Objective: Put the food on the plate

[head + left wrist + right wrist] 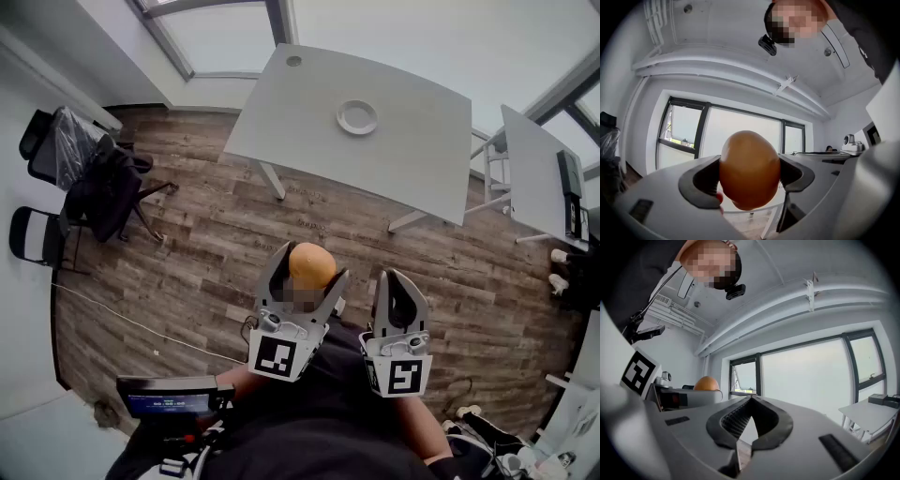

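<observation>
The food is clamped level in the left gripper, likely for carriage to the plate; the right gripper is closed, empty.

Before me the wood floor lies open to the surface with the plate; chairs left, another table right

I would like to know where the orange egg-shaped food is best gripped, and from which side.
Across its broad middle, squeezed from both flanks, coming in level from the side. The orange egg-shaped food is smooth and narrows toward its ends, so a grip near an end would likely slip off. The left gripper holds it this way, its fingers cupping the widest part.
</observation>
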The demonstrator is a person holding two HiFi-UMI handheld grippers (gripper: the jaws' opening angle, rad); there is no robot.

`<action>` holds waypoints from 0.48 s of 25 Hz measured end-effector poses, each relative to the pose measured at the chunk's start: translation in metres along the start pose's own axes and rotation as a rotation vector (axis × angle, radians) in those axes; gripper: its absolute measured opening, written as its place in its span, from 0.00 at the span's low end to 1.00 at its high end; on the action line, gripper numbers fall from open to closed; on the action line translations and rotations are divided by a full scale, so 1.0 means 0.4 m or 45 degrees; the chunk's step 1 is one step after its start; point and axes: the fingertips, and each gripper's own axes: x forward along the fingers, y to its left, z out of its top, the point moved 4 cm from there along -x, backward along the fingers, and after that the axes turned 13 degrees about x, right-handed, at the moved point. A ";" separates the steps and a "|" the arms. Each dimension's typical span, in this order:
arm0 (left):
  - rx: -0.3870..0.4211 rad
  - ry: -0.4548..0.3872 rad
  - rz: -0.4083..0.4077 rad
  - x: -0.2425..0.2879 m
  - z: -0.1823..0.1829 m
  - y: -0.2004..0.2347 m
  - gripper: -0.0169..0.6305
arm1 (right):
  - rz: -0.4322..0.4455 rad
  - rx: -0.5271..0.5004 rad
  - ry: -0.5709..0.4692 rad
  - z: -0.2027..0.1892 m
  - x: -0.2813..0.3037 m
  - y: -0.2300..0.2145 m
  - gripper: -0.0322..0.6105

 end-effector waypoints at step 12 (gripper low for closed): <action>0.034 -0.013 0.022 -0.015 -0.011 0.009 0.56 | -0.002 -0.018 -0.016 -0.007 -0.009 -0.001 0.05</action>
